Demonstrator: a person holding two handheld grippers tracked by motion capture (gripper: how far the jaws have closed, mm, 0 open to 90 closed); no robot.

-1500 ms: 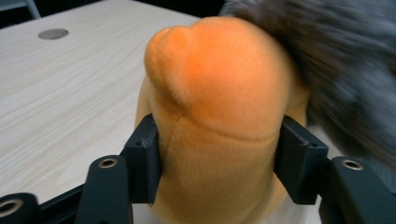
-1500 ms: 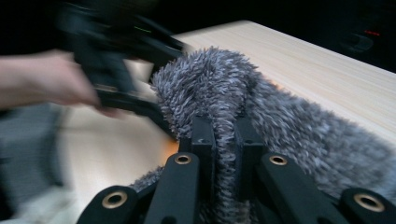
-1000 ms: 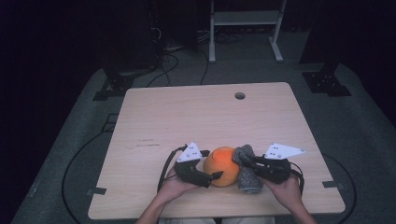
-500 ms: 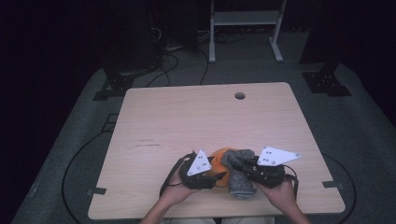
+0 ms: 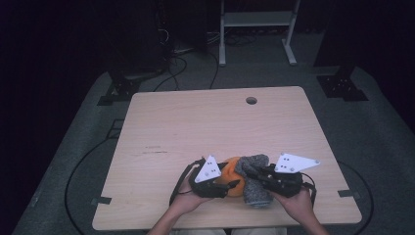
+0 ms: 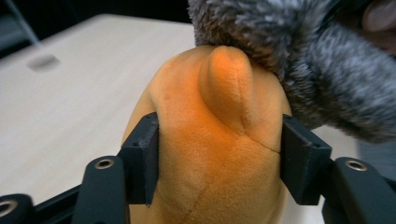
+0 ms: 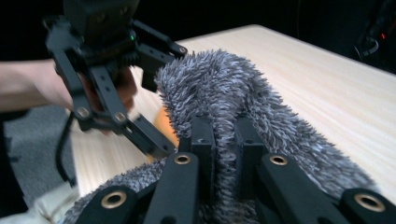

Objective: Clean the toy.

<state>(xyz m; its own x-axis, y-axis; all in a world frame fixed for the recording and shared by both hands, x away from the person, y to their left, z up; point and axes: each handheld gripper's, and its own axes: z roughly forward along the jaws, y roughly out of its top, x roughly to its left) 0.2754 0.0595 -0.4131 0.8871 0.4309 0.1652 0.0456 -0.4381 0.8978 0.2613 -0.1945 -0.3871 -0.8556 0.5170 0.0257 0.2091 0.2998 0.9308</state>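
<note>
I've got both grippers low at the near edge of the desk [image 5: 161, 122]. Left gripper [image 5: 230, 185]: its fingers [image 6: 142, 161] sit either side of the orange plush [image 6: 210, 154], pads pressing its flanks, having just eased open a touch after clamping, so it's a soft hold on the plush. Right gripper [image 5: 254, 174]: fingers [image 7: 203, 140] pinched tight on a fold of the grey sock [image 7: 233, 93], only fuzzy fabric between them.

The plush is between my left fingers, its rounded top poking up past the tips. The sock drapes over the plush's far side and runs on beyond my right fingertips.

Risks as I see them:
- Left grip is on a round, squashy body; any pull from the right could pop the plush forward out of the fingers.
- Right fingers hold just a thin fold of pile, so it may slide out if I tug hard.
- The two grippers are just beside each other; fingers could clash or snag the sock.
- Everything's near the desk edge, so a dropped plush could roll off towards me.
</note>
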